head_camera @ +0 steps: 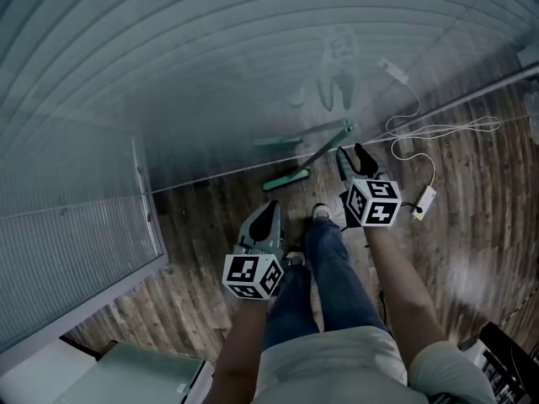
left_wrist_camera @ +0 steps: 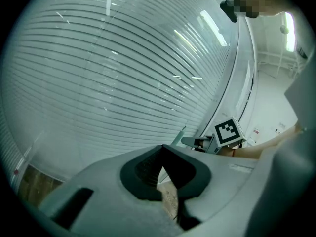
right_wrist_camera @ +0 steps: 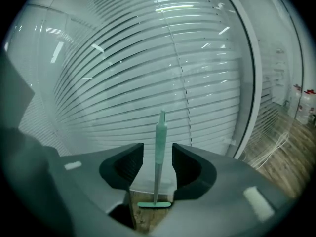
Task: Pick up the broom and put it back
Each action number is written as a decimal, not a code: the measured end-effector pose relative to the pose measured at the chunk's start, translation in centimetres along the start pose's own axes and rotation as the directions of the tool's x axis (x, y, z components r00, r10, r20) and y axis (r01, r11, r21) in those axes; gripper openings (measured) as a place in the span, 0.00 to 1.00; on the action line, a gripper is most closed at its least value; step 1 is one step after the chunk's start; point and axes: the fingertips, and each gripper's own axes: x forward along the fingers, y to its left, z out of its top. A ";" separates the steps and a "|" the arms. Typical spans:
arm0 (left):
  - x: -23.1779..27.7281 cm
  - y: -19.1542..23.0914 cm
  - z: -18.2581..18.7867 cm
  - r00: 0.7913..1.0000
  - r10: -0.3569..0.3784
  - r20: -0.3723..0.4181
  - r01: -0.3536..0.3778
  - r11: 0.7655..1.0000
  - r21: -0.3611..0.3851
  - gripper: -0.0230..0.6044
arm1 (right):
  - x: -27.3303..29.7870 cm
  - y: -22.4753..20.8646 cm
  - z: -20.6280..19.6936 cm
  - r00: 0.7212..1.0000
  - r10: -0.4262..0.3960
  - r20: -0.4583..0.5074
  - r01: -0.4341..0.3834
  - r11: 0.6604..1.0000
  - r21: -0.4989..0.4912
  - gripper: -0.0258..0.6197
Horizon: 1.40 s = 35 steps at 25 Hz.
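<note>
Wood floor (head_camera: 210, 225) runs up to a glass wall w/ blinds (head_camera: 168, 74). A white cable (head_camera: 438, 129) lies off to the right of the right claw. The broom (right_wrist_camera: 158, 147) leans on the glass, head on the floor, just ahead of the right claw (head_camera: 354, 156) and lined up w/ the gap between its jaws. That claw is wide open w/ nothing gripped; in its own view the pads sit either side of the handle but clear of it. The left claw (head_camera: 268, 213) hangs nearer the person, well short of the broom, jaws together and empty.

Looks to me like the reach for the handle. To do it well:
- Keep the handle centred in the gap and push fwd till it's deep between the pads.
- Take the thicker green sleeve, not the thin tip, and close squarely.
- Lift straight up so the head doesn't drag and the top doesn't scrape the glass.
- Mind the cable.
</note>
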 end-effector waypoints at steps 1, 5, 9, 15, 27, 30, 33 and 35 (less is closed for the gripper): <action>-0.2 -0.1 0.1 1.000 -0.002 0.000 0.002 1.000 0.001 0.04 | -0.3 0.1 0.1 1.000 -0.002 0.002 0.002 1.000 -0.001 0.33; -0.9 -0.8 0.5 1.000 -0.012 0.004 0.012 1.000 0.000 0.04 | -1.8 0.7 0.4 1.000 -0.007 0.009 0.007 1.000 -0.006 0.33; -1.7 -1.6 0.7 1.000 -0.025 0.003 0.025 1.000 0.003 0.04 | -3.5 1.3 0.7 1.000 -0.012 0.019 0.012 1.000 -0.009 0.33; -3.3 -2.9 1.2 0.999 -0.054 0.003 0.054 0.998 0.008 0.04 | -6.4 2.8 1.2 0.999 -0.021 0.036 0.021 1.000 -0.003 0.32; -7.1 -5.3 2.2 0.996 -0.085 0.009 0.085 0.996 0.038 0.04 | -12.5 5.7 1.9 0.998 -0.019 0.068 0.020 1.000 -0.019 0.28; -8.1 -5.9 2.4 0.995 -0.097 0.011 0.097 0.994 0.042 0.04 | -13.7 6.9 2.2 0.997 -0.010 0.073 0.013 0.999 -0.039 0.26; -8.9 -6.6 2.3 0.994 -0.109 0.010 0.109 0.993 0.044 0.04 | -15.1 7.9 2.5 0.997 -0.003 0.082 0.007 0.998 -0.059 0.22; -9.5 -7.2 2.3 0.993 -0.117 0.009 0.117 0.992 0.047 0.04 | -16.1 8.4 2.7 0.996 0.001 0.088 0.004 0.998 -0.066 0.21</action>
